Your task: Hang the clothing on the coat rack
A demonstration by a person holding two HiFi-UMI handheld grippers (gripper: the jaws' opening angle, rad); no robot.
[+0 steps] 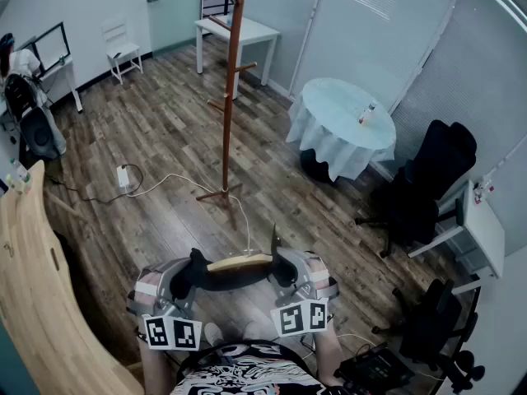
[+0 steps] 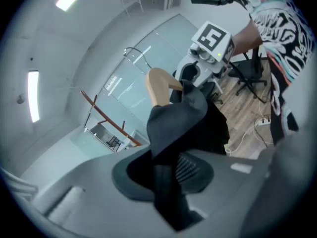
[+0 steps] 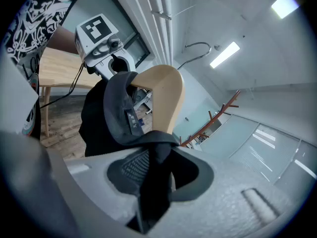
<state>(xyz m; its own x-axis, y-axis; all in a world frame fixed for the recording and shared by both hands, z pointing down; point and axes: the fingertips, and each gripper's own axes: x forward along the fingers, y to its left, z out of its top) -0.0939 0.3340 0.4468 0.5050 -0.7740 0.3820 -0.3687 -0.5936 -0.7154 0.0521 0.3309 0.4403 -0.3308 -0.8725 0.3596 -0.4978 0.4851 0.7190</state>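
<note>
A black garment [image 1: 235, 276] hangs on a wooden hanger [image 1: 240, 262] with a metal hook [image 1: 274, 239], held low in front of me. My left gripper [image 1: 177, 285] is shut on the cloth at the hanger's left end. My right gripper [image 1: 290, 275] is shut on the cloth at the right end. In the left gripper view the garment [image 2: 173, 128] runs between the left gripper [image 2: 166, 177] jaws, with the hanger [image 2: 159, 86] beyond. In the right gripper view the garment [image 3: 116, 115] is pinched in the right gripper [image 3: 156, 175]. The brown coat rack [image 1: 229, 97] stands well ahead on the floor.
A round table with a pale blue cloth [image 1: 325, 134] stands right of the rack. Black office chairs [image 1: 428, 179] are at the right. A white table [image 1: 257, 30] and a white chair [image 1: 119, 48] stand at the back. A power strip with cable [image 1: 123, 175] lies on the floor. A curved wooden board [image 1: 33, 286] is at my left.
</note>
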